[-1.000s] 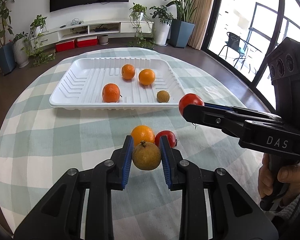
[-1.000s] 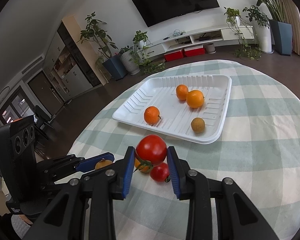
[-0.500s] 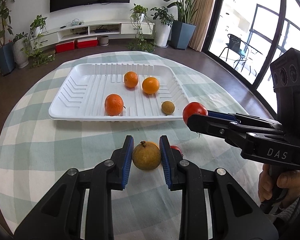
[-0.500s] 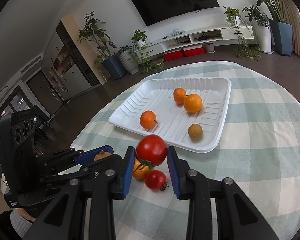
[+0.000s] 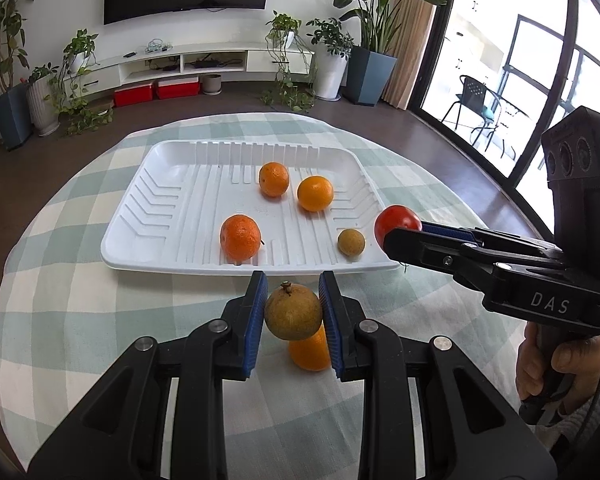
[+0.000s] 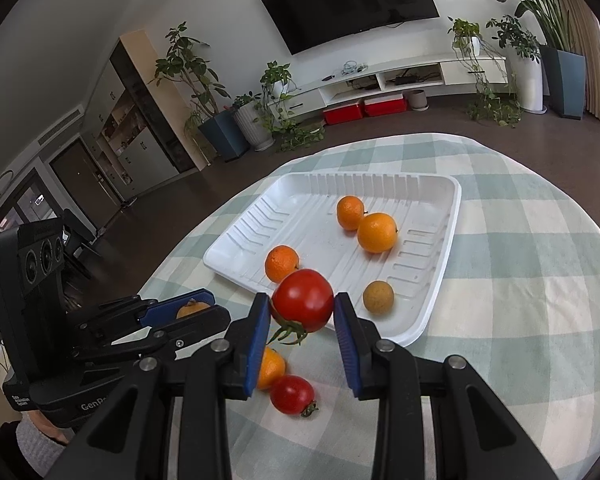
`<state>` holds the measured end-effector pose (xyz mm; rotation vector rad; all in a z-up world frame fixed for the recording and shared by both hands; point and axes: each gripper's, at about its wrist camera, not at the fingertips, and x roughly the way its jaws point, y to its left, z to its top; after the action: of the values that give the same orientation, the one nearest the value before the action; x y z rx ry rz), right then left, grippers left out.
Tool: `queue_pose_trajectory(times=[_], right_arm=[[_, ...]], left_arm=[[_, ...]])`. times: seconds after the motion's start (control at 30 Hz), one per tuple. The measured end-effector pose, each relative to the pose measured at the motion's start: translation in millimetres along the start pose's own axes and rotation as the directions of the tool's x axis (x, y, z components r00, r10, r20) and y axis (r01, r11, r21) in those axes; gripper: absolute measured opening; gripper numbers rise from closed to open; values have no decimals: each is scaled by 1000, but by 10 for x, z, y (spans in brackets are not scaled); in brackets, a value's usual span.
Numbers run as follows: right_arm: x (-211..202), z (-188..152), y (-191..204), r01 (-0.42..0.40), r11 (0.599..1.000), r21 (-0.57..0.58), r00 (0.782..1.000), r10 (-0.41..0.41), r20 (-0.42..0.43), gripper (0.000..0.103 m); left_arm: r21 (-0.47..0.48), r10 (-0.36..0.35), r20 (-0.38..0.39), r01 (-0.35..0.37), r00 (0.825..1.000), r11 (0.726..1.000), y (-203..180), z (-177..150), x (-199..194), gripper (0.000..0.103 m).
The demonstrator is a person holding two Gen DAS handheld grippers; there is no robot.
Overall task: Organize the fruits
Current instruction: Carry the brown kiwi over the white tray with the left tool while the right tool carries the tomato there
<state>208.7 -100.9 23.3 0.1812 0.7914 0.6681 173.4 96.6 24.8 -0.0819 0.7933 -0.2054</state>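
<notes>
Since a second ago both held fruits have come forward toward the tray, whose near rim now sits much closer in the left wrist view. The surface (image 5: 80, 320), round and under a checked cloth, leaves open room on every side of the white tray (image 5: 172, 208), which holds three oranges and one small brown fruit toward its right half; its left half is bare. The raised near rim is the edge to clear. The left hand-held gripper (image 5: 293, 312) is clamped on a brown-green round fruit (image 5: 293, 311), held above the cloth just short of that rim. The right hand-held gripper (image 6: 302, 312) is clamped on a large tomato (image 6: 302, 299) over the tray's near right corner. The tomato looks soft and thin-skinned, so a light squeeze across its widest part suits it; the brown fruit seems firmer, though its rind is hard to judge. A loose orange (image 6: 270, 368) and a small tomato (image 6: 292, 394) lie touching on the cloth.
</notes>
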Motion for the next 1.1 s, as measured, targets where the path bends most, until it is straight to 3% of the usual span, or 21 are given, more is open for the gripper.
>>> queue_pose_trajectory(times=[1.1], right_arm=[[299,150,-103,11,1000,-13,1000,-11,-27,35]], left_arm=[[-45,21,21,-20,1000,999,244,315,251,25]])
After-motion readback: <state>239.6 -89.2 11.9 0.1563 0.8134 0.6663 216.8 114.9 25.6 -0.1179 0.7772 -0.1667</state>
